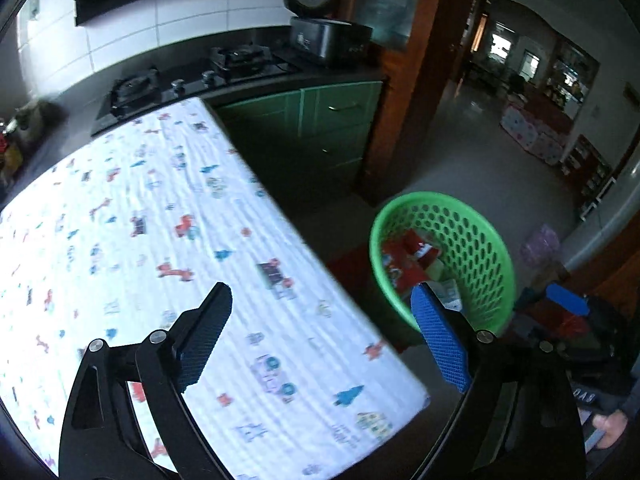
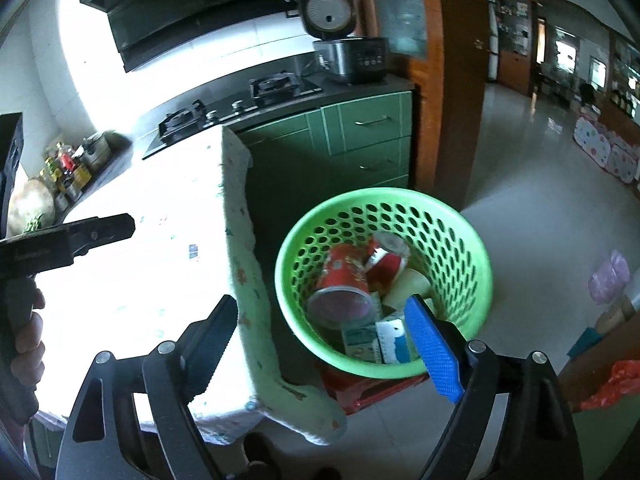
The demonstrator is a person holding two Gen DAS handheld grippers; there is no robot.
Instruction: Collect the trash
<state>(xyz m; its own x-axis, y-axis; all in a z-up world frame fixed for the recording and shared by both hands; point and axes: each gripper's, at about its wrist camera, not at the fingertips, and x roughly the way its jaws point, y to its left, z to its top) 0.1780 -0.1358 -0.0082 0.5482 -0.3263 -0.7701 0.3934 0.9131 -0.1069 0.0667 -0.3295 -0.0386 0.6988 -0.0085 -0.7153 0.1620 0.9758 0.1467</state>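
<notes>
Hovering over the near corner of the bench point(image 1: 168, 248), the left gripper point(image 1: 320, 344) has its two fingers spread wide with nothing between them; one finger sits over the cloth, the other over the gap beside the bench. One patterned cloth point(image 1: 120, 184) covers the bench top, printed with small coloured figures, and no loose item lies on it in the left wrist view.

The right gripper point(image 2: 324, 344) is also spread wide and empty, its two fingers framing the bench edge and one green basket point(image 2: 460, 240). The basket stands on the floor just beside the bench, resting on one red stool point(image 2: 372, 392). The trash is inside it: two red cups lying on their sides, the nearer red cup point(image 2: 344, 280) with its mouth towards the camera and the second red cup point(image 2: 384, 256) behind it, one pale cup point(image 2: 408, 284) beside them, and at least two flat cartons point(image 2: 364, 340) at the near side. How many more pieces lie underneath cannot be told.

Behind the bench stands one gas hob point(image 2: 236, 108) with two burners and one rice cooker point(image 2: 348, 56) with its lid raised. One hand point(image 2: 28, 340) of the person grips the left gripper's handle at the left edge of the right wrist view.
</notes>
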